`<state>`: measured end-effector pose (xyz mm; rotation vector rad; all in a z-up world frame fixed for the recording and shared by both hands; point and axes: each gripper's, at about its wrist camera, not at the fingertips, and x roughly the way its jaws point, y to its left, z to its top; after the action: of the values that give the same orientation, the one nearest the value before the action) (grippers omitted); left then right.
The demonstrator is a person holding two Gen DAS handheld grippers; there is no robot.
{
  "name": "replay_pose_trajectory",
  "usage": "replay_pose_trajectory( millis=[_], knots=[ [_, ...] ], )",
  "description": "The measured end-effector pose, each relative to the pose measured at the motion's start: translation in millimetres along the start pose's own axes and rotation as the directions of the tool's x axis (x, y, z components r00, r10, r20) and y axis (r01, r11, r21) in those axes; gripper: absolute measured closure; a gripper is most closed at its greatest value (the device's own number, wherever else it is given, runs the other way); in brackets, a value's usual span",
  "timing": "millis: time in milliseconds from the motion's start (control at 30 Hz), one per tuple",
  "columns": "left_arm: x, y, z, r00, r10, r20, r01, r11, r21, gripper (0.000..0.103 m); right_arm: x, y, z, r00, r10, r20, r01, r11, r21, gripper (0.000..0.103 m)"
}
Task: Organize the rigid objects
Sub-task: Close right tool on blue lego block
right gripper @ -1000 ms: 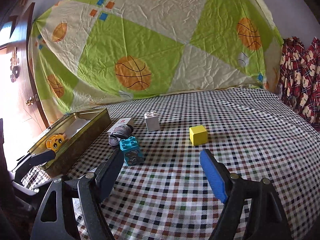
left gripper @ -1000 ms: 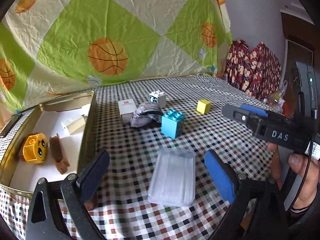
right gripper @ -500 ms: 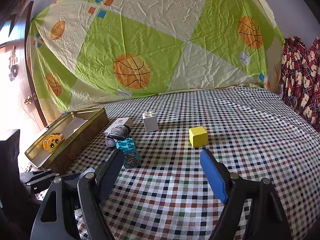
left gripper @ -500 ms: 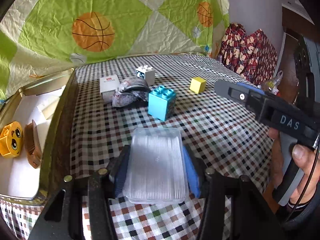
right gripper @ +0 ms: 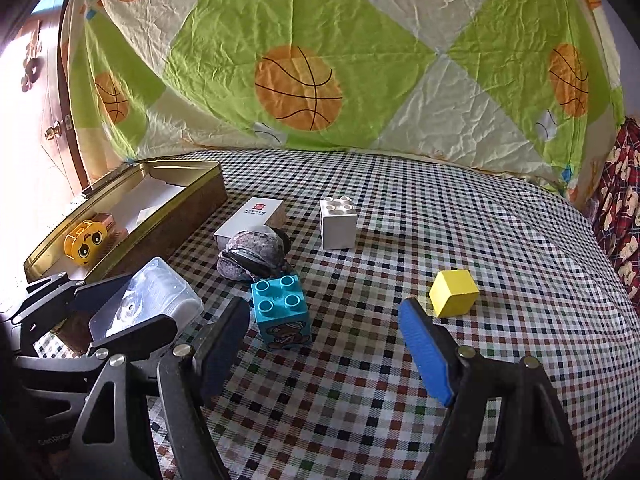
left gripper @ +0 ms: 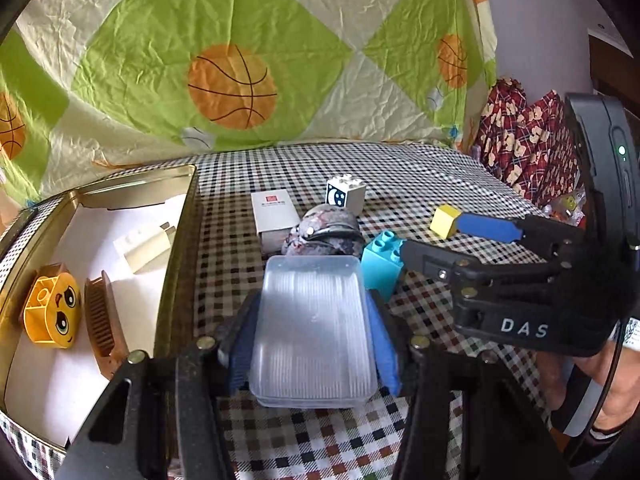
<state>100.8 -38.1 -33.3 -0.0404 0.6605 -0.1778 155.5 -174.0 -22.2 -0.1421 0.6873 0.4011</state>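
Left wrist view: a checked tablecloth (left gripper: 400, 168) is seen covering the surface, backed by a basketball-print sheet (left gripper: 232, 80). An open metal tin (left gripper: 176, 240) sits at the left edge; inside it are noted a yellow face block (left gripper: 52, 314), a brown comb (left gripper: 100, 320) and a cream block (left gripper: 144, 244). The left gripper (left gripper: 314, 328) is clamped on a clear plastic box (left gripper: 312, 332), both blue pads pressed on its long sides, just beside the tin. Beyond the box lie a white carton (left gripper: 274, 216), a grey mottled object (left gripper: 324, 228), a white block (left gripper: 346, 194) and a teal block (left gripper: 382, 260).

Right wrist view: the right gripper (right gripper: 324, 332) has just been closing slightly, jaws apart, nothing gripped; the teal block (right gripper: 282, 308) is seen near its left finger and a yellow cube (right gripper: 454, 292) just beyond its right finger.
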Motion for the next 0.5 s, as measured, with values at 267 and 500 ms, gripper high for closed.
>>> replay_pose_trajectory(
  millis=[267, 500],
  knots=[
    [1, 1, 7, 1.000, 0.000, 0.005, 0.001, 1.000, -0.019, 0.052, 18, 6, 2, 0.996, 0.056, -0.070, -0.057, 0.998, -0.007, 0.037],
    [5, 5, 8, 1.000, -0.022, -0.019, 0.021, 0.999, -0.044, 0.052, 35, 7, 3, 0.987, 0.086, -0.135, -0.089, 0.996, -0.011, 0.064]
  ],
)
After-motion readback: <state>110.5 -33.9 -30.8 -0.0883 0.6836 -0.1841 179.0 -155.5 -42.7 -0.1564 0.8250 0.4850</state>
